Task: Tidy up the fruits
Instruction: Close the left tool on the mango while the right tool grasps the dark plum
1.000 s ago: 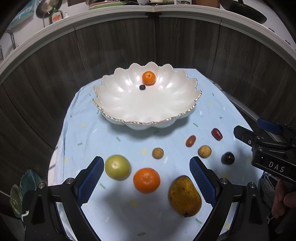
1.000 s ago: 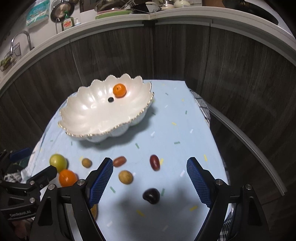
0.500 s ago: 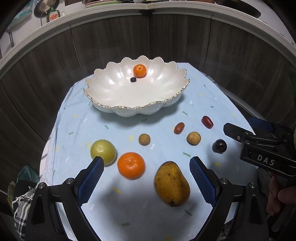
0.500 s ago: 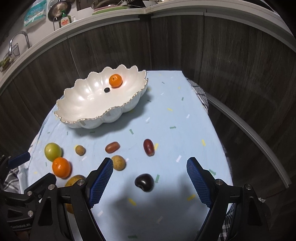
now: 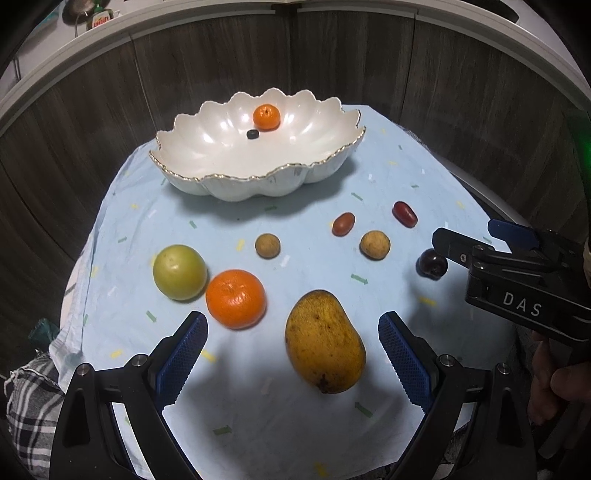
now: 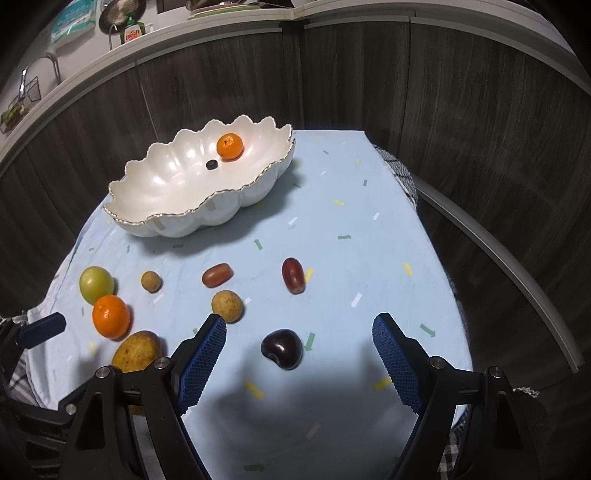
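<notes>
A white scalloped bowl [image 5: 207, 177] [image 6: 155, 206] at the table's far side holds a small mandarin [image 5: 266, 116] [image 6: 229, 146] and a tiny dark berry [image 5: 252, 134]. On the blue cloth lie a yellow mango [image 5: 325, 352], an orange [image 5: 235, 303], a green fruit [image 5: 180, 272], two tan longans [image 5: 267, 245] [image 5: 375, 244], two red grapes [image 5: 343, 223] [image 5: 405, 213] and a dark cherry [image 6: 282, 349]. My left gripper [image 5: 291, 341] is open above the mango and orange. My right gripper [image 6: 299, 343] is open, with the cherry lying between its fingers untouched.
Dark wood cabinet fronts curve behind the table, under a white counter with a dish-soap bottle [image 6: 132, 32]. A checked cloth [image 5: 27, 398] hangs at the table's near left edge. A hand [image 5: 554, 384] grips the right tool.
Both grippers have come lower and closer to the fruit. The mango and orange now lie nearer the left fingers, and the cherry sits between the right ones. Neither gripper's opening changed.
</notes>
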Motion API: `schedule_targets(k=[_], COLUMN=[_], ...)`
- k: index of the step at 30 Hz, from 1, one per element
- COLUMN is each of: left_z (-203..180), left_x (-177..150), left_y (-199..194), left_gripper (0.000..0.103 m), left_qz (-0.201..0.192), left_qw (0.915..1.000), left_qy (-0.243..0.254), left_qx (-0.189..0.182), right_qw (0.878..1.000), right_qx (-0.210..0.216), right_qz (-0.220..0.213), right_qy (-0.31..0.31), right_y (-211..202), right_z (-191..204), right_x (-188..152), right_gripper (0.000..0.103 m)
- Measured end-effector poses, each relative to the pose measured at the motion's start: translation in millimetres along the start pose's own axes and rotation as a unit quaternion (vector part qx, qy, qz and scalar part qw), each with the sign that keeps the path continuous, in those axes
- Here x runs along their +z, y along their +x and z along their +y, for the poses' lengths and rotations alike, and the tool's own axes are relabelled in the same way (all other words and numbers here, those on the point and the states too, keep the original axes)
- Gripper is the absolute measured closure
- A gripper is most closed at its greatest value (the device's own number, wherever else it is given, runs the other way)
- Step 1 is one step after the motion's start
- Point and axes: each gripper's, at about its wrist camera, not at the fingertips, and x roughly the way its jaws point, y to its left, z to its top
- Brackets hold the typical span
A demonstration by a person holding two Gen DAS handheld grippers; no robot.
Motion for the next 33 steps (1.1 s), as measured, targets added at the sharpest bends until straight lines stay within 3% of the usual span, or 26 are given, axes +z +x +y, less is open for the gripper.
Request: schedule_targets(k=[19, 28, 33], left_z=[-7, -13, -11], left_x=[-17, -21, -25], left_y=[16, 27, 36], left_gripper=[0.009, 0.018, 0.032], left_qz=[-0.012, 0.002, 0.017], left_qw=[0.9999, 0.9999, 0.9995], left_qy=[-0.006, -0.014, -0.027], left_qx=[0.005, -0.004, -0.008], right_qw=[1.000, 0.999, 0.999], right_qx=[-0.009, -0.014, -0.017], right_qz=[0.003, 0.019, 0.032], right_qy=[-0.026, -0.023, -0.024], right_y=[9, 23, 29], right_z=[10, 9, 10], right_x=[-8, -9, -11], right_gripper=[0.021, 0.026, 0.034])
